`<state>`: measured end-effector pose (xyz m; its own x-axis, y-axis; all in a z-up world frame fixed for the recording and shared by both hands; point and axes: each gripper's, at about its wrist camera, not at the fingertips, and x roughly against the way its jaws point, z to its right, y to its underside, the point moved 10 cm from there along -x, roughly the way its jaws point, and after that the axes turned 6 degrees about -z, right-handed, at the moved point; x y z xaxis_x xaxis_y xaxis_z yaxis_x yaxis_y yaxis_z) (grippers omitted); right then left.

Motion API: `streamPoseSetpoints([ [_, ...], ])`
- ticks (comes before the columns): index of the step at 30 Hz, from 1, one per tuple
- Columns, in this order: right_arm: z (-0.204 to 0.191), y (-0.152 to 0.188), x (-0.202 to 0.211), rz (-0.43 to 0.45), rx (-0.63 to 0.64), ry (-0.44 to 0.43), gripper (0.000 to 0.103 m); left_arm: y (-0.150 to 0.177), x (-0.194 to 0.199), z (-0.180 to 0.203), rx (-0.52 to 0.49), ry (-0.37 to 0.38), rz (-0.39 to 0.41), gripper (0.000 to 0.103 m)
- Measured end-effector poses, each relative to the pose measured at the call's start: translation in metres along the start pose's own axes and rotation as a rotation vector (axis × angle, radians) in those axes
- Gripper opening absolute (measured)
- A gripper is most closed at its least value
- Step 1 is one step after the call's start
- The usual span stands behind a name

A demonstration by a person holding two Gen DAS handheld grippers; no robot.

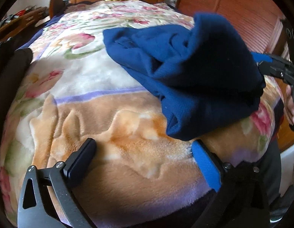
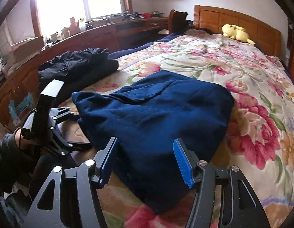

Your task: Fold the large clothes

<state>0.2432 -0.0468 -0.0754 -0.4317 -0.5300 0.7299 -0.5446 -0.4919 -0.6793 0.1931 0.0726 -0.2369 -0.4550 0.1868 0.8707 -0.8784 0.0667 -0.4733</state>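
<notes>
The navy garment hides the blanket under it, beyond the right gripper. The desk clutter, far behind the left gripper, is too small to tell.

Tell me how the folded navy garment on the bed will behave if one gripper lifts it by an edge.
The navy garment looks like soft fleece lying in loose folds, so it would probably droop and unfold. Its thick bundle suggests some weight, likely sagging from a single pinch. On the plush floral blanket it would probably drag rather than slide.
</notes>
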Motion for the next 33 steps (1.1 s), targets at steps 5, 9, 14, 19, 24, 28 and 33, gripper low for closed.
streamPoseSetpoints([
  [5, 0.023, 0.0, 0.011, 0.019, -0.031, 0.067, 0.062, -0.006, 0.024, -0.003, 0.06, 0.012, 0.039, 0.1],
  [9, 0.039, -0.003, 0.007, 0.01, -0.044, 0.101, 0.062, -0.022, 0.06, -0.006, 0.107, 0.032, 0.114, 0.1],
  [14, 0.029, 0.013, -0.022, -0.08, -0.037, 0.08, 0.062, -0.048, 0.094, 0.001, 0.119, 0.044, 0.204, 0.1],
  [19, 0.022, 0.023, -0.028, -0.078, -0.041, 0.082, 0.062, -0.063, 0.083, 0.009, 0.102, 0.028, 0.193, 0.1],
  [24, 0.028, 0.023, -0.023, -0.084, -0.039, 0.055, 0.063, -0.056, 0.052, 0.005, 0.131, 0.004, 0.129, 0.1],
  [28, 0.043, 0.019, -0.018, -0.081, -0.026, 0.087, 0.063, -0.041, 0.035, -0.001, 0.164, 0.009, 0.092, 0.1],
  [33, 0.07, -0.003, -0.026, -0.066, -0.05, 0.12, 0.063, -0.032, 0.025, -0.001, 0.156, -0.004, 0.073, 0.1],
])
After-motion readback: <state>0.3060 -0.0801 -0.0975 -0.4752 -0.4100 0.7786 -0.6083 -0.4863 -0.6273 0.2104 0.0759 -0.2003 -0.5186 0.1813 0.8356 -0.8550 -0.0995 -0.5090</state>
